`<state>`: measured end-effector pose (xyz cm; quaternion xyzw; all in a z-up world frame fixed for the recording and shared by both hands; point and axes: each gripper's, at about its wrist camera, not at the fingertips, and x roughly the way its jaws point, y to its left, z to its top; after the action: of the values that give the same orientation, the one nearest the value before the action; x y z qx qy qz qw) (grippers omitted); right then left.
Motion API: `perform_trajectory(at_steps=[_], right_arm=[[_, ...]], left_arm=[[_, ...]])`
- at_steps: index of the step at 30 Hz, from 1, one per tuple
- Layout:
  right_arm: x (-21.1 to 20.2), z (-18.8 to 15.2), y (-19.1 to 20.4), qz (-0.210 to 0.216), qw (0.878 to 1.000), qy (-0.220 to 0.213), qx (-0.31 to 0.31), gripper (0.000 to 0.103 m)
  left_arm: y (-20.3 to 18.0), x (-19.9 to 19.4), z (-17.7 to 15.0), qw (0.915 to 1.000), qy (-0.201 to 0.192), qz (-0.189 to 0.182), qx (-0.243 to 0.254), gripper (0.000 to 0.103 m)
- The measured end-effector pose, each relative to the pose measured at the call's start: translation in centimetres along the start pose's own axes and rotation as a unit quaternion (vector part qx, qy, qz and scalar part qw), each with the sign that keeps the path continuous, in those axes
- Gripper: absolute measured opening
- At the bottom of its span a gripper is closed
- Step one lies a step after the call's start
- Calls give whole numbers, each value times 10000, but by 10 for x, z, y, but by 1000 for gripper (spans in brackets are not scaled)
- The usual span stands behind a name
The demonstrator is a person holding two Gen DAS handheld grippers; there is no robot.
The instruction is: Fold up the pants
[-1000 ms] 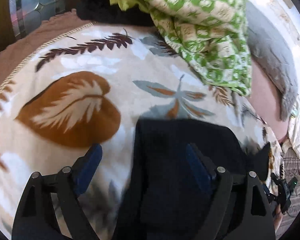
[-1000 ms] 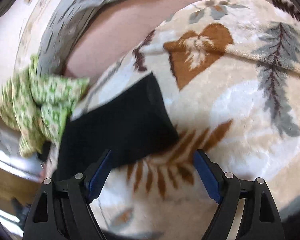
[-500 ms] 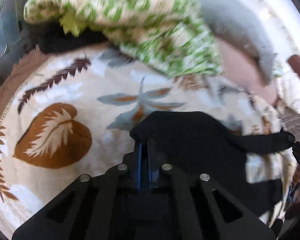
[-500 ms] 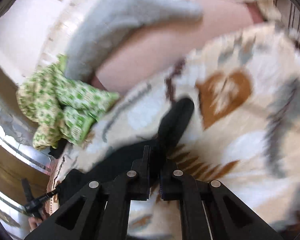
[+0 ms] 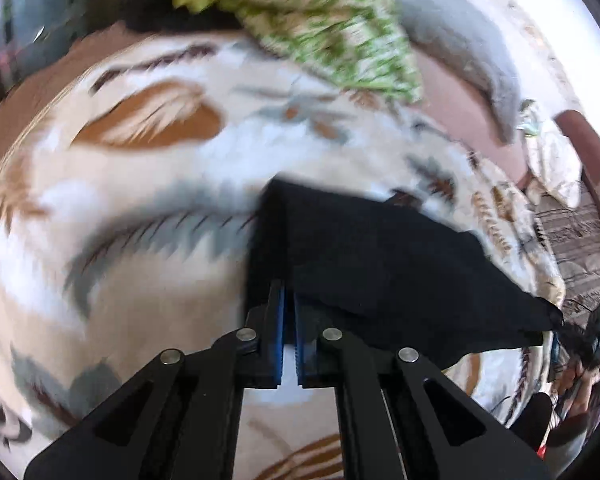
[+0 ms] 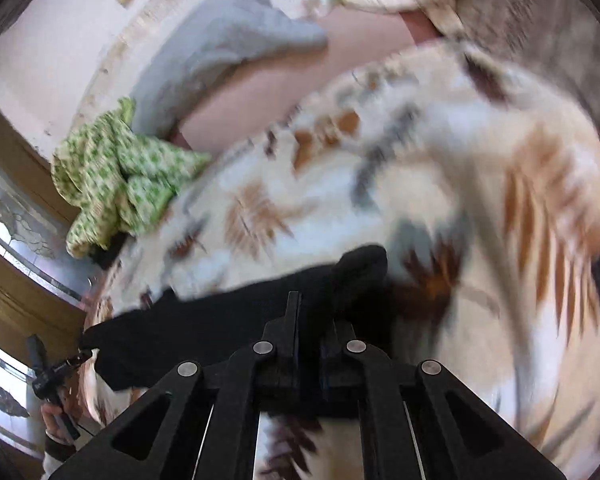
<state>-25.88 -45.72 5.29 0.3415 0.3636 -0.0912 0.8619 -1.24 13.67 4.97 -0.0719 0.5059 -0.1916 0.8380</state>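
The black pants (image 5: 380, 264) are stretched above a cream leaf-patterned blanket (image 5: 140, 184). My left gripper (image 5: 289, 300) is shut on one end of the pants, which hang from its fingers. My right gripper (image 6: 314, 312) is shut on the other end of the pants (image 6: 220, 320); a black fold bulges past its fingers. The right gripper also shows in the left wrist view (image 5: 556, 332), at the pants' far corner. The left gripper shows in the right wrist view (image 6: 80, 356), at the pants' far end. Both views are motion-blurred.
A crumpled green-and-white patterned cloth (image 5: 320, 20) lies at the blanket's far edge, also in the right wrist view (image 6: 116, 176). A grey cushion (image 5: 460, 48) and a pink sheet (image 6: 280, 84) lie beyond. A wooden headboard with glass panels (image 6: 16, 232) stands at the left.
Both grippers closed on the pants' ends about half a second ago. Since then they have lifted the pants off the blanket and pulled them taut between them.
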Motion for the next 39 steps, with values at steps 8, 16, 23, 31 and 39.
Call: perform_trajectory(at_steps=[8, 16, 23, 31, 39], right_arm=[[11, -32, -11, -317, 9986, 423, -102, 16], [-16, -36, 49, -515, 9928, -82, -1082, 65], [56, -100, 198, 1036, 9447, 482, -3075, 65], [137, -165, 315, 1278, 8773, 603, -4586, 63], [163, -155, 325, 939, 8912, 612, -4396, 4]], left_arm=[[23, -18, -8, 9989, -154, 74, -435, 13], [3, -21, 4, 9975, -428, -68, -561, 79], [-13, 21, 13, 9975, 25, 335, -627, 79], [-15, 37, 18, 9972, 162, 129, -720, 79], [-21, 37, 21, 9985, 177, 117, -512, 36]])
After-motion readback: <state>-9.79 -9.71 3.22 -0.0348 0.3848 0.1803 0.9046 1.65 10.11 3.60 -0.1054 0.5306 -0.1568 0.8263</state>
